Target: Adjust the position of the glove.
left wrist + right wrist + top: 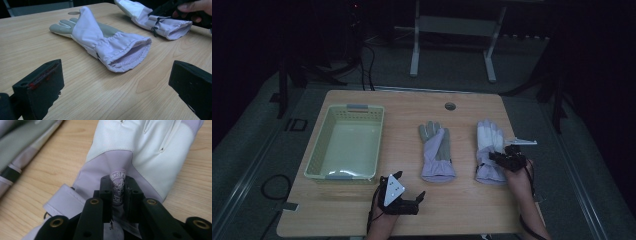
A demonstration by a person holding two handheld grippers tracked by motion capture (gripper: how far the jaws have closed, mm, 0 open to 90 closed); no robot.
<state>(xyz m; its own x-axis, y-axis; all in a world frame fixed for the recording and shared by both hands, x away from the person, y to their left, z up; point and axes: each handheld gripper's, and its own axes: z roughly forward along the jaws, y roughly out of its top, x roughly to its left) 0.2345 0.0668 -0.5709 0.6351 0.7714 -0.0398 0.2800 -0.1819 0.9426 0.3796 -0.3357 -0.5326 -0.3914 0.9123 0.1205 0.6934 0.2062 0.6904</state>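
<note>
The right tool [508,159] has closed on the right-hand glove [490,150], which lies flat on the wooden counter [462,210] with its fingers pointing away from the person. In the right gripper view the two black jaws pinch up a fold of the lilac fabric on the back of the glove [140,157], just behind the white panel, with a small printed patch caught between them. The grip looks set, though the rest of the glove rests on the counter, so I take this as the grasp step just completed and the lift not yet begun.

The left tool [404,196] hangs low over the near edge of the counter, jaws spread wide and holding nothing. Ahead of it, a little off, lies the second glove [105,42], cuff opening turned toward that tool and grey palm side up. The cuff of the pinched glove sits beyond it, near the person's right hand [192,7].

Well off to the left of both tools stands an empty pale green basket [319,150], the likely place for the gloves.

The next move calls for a clean lift. The pinch holds only a thin fold of slack cloth, so the glove will hang limp and may swing or slip if it is raised too briskly. Then it has to cross over the other glove and the left tool to reach the basket.
</note>
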